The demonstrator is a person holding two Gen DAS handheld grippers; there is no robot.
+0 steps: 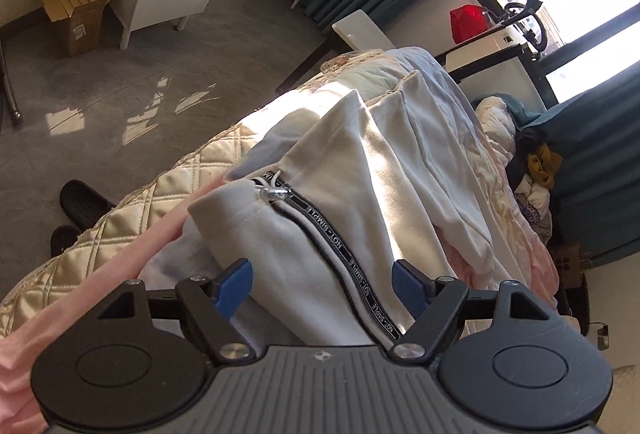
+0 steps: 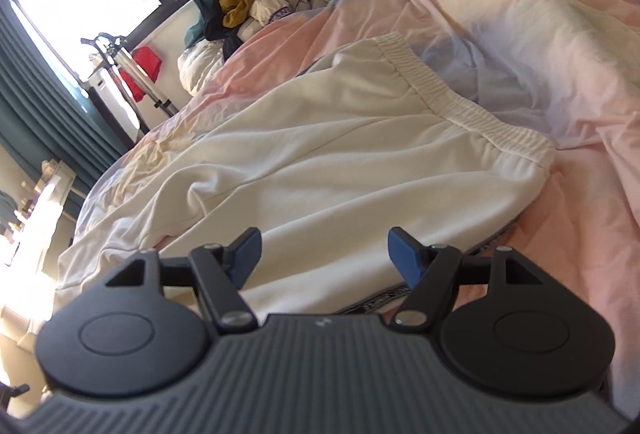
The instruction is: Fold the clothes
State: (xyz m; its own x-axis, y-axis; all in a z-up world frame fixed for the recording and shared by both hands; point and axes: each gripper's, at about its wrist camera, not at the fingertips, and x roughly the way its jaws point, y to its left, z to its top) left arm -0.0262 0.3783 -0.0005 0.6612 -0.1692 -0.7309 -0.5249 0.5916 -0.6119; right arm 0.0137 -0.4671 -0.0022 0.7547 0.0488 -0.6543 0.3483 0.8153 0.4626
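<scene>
Only the left wrist view shows the black-and-white lettered side tape point(image 1: 348, 254) between the wide-open left gripper point(image 1: 322, 288); the right gripper point(image 2: 325, 256), equally wide, faces plain fabric. The cream-white cotton trousers point(image 2: 320, 154) lie spread on the pink-sheeted bed point(image 2: 580, 214), elastic waistband point(image 2: 452, 102) farthest.

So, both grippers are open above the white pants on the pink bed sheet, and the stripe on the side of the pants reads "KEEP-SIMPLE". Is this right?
Not quite. The stripe on the white pants reads "NOT-SIMPLE", as the left wrist view shows. The rest holds: the left gripper and the right gripper are both open above the pants, which lie on the pink bed sheet.
</scene>
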